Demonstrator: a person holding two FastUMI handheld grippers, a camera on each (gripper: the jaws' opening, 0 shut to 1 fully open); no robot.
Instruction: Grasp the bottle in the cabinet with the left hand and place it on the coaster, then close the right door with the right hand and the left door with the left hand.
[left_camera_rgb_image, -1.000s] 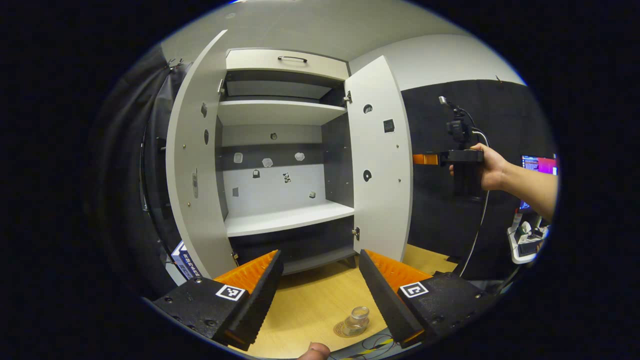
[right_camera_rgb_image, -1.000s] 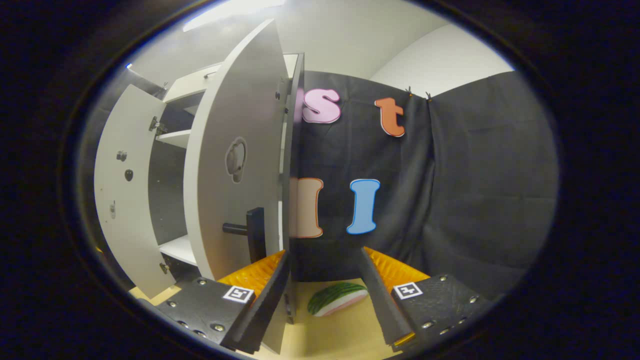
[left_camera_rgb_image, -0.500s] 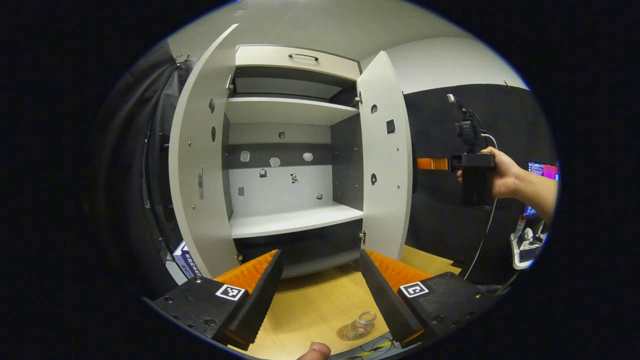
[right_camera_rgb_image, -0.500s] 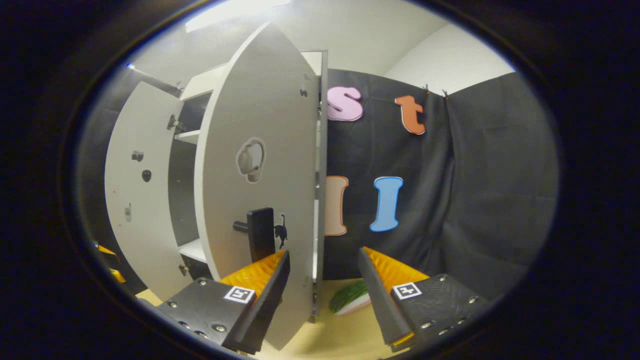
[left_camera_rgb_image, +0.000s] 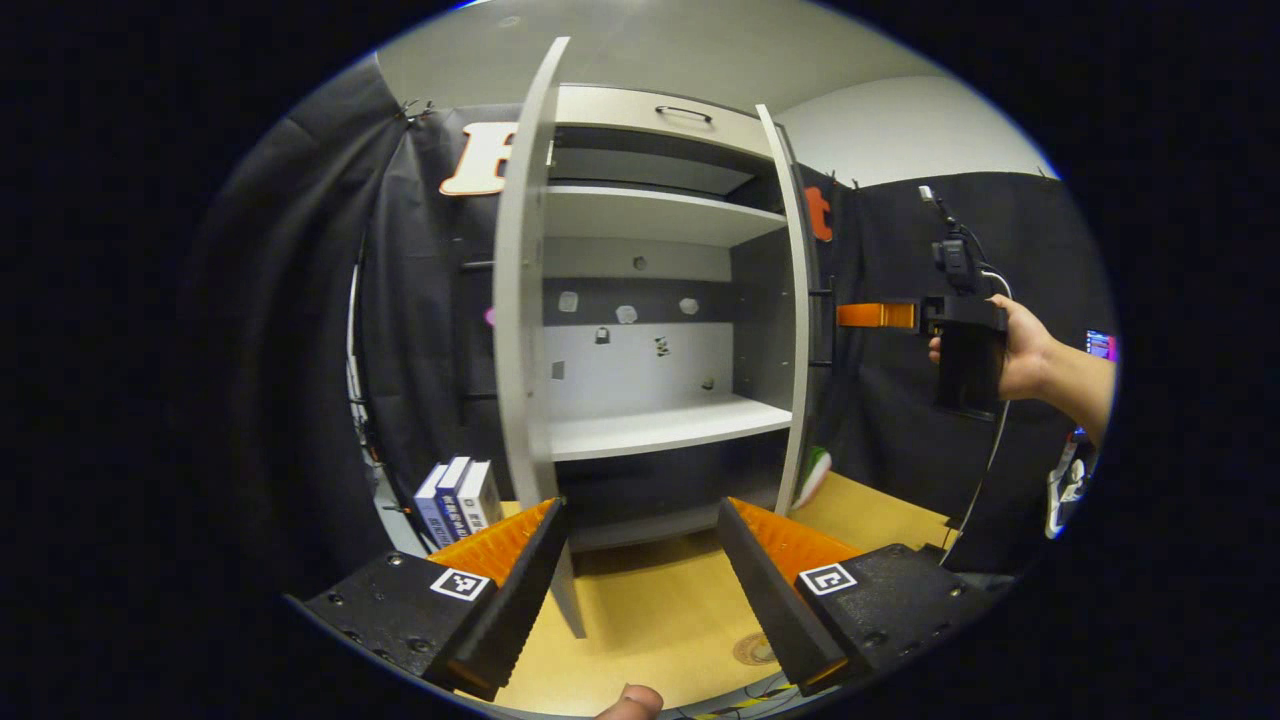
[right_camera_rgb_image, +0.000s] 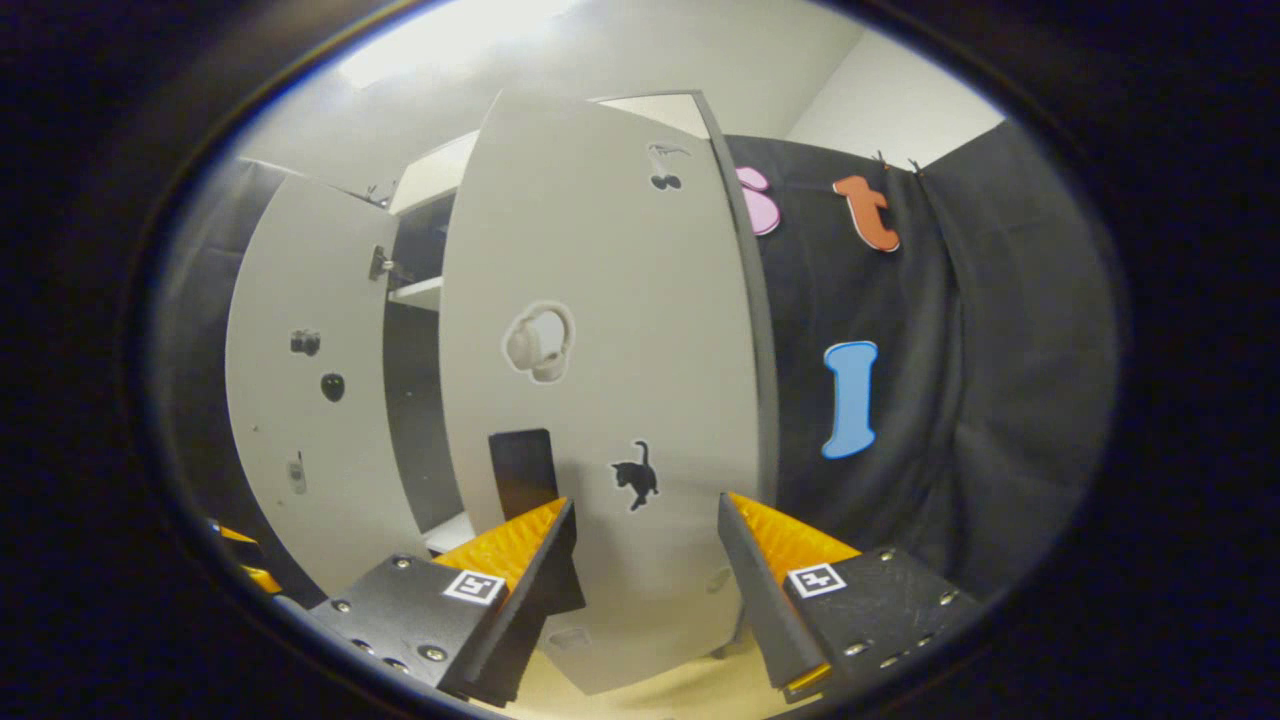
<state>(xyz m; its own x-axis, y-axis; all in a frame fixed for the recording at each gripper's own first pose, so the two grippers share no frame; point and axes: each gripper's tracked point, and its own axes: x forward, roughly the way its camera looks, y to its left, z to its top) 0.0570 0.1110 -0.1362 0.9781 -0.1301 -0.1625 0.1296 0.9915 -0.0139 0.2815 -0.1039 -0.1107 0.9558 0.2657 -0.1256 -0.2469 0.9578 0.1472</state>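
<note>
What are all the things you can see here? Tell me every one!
Cabinet: one, white with dark panels, on the wooden table; shelves bare.
Left door: one, white, open.
Right door: one, white with stickers, partly open, black handle.
Coaster: one, brown, on the table.
Books: three, standing left of the cabinet.
Watermelon slice: one, green and red, right of the cabinet.
Table: one, light wood.
Left gripper: one, open, near the cabinet.
Right gripper: one, open, at the right door.
Hand: one, holding the right gripper.

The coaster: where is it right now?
In the left gripper view, the coaster lies on the wooden table in front of the open cabinet, partly hidden behind the left hand-held gripper's right-side finger.
</note>
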